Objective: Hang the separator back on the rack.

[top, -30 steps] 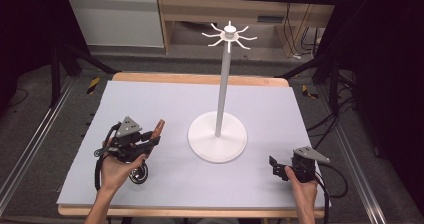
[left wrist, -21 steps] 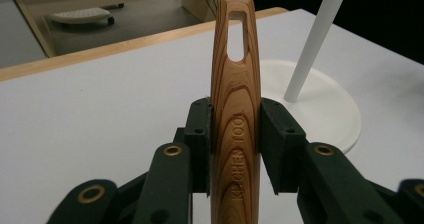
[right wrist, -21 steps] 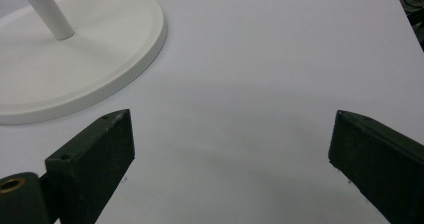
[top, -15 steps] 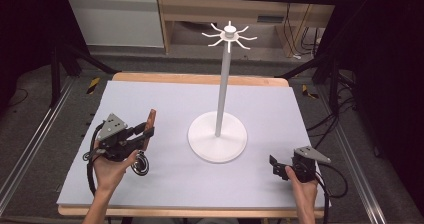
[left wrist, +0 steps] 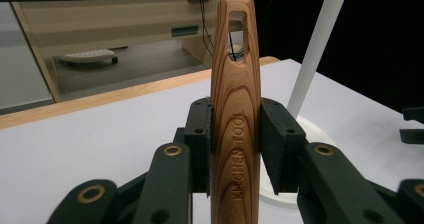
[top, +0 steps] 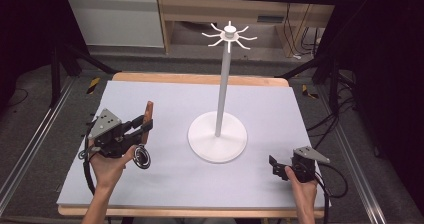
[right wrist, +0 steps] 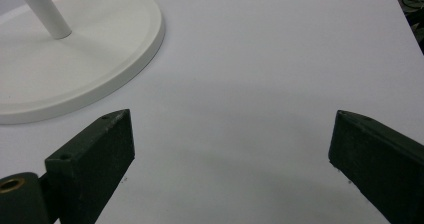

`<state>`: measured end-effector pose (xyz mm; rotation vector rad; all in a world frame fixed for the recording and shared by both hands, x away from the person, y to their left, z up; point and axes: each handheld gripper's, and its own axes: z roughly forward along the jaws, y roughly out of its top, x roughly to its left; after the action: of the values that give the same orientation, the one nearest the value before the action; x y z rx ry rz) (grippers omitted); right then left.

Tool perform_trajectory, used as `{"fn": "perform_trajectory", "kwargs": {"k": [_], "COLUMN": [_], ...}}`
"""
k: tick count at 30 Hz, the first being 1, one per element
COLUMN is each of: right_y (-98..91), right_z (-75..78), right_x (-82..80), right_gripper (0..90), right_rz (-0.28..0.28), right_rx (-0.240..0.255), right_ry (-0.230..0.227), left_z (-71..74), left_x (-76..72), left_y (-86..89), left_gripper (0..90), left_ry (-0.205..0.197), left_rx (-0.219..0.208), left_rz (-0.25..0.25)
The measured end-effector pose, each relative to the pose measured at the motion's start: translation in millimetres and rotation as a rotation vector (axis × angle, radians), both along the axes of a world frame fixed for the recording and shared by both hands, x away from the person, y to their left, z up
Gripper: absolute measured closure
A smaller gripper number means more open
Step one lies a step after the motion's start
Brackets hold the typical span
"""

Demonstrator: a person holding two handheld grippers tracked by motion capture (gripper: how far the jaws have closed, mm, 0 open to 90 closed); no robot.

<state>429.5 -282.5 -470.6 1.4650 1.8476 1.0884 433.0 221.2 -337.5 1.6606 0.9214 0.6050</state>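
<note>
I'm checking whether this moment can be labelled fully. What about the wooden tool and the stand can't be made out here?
- Wooden tool: its working end, cut off by the bottom edge in the left gripper view; in the high view the left gripper and hand cover it.
- Stand: its hooks' tips, too small in the high view; its top, cut off in both gripper views.

From where I sit, the table [top: 165, 99] is evenly lit from above, with dark surroundings in the high view. The white stand [top: 218, 134] casts only soft shadows. Close up, the wooden handle [left wrist: 235, 109] looks sharp; background shelving goes slightly soft. No glare.
</note>
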Motion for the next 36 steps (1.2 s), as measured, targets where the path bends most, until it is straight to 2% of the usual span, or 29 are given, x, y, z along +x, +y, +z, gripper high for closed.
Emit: {"fn": "perform_trajectory", "kwargs": {"k": [14,36], "right_y": [-0.7,0.5], "right_z": [0.4,1.6], "right_x": [0.5,-0.9], "right_gripper": [5.0,5.0], "right_rz": [-0.001,0.004], "right_rx": [0.0,0.012], "right_ry": [0.0,-0.002], "left_z": [24.0,62.2], "left_x": [4.0,3.1], "left_y": [-15.7,-42.2], "left_gripper": [67.6,67.6], "left_ry": [-0.058,-0.133], "left_rx": [-0.036,-0.048], "left_rz": [-0.011,-0.052]}}
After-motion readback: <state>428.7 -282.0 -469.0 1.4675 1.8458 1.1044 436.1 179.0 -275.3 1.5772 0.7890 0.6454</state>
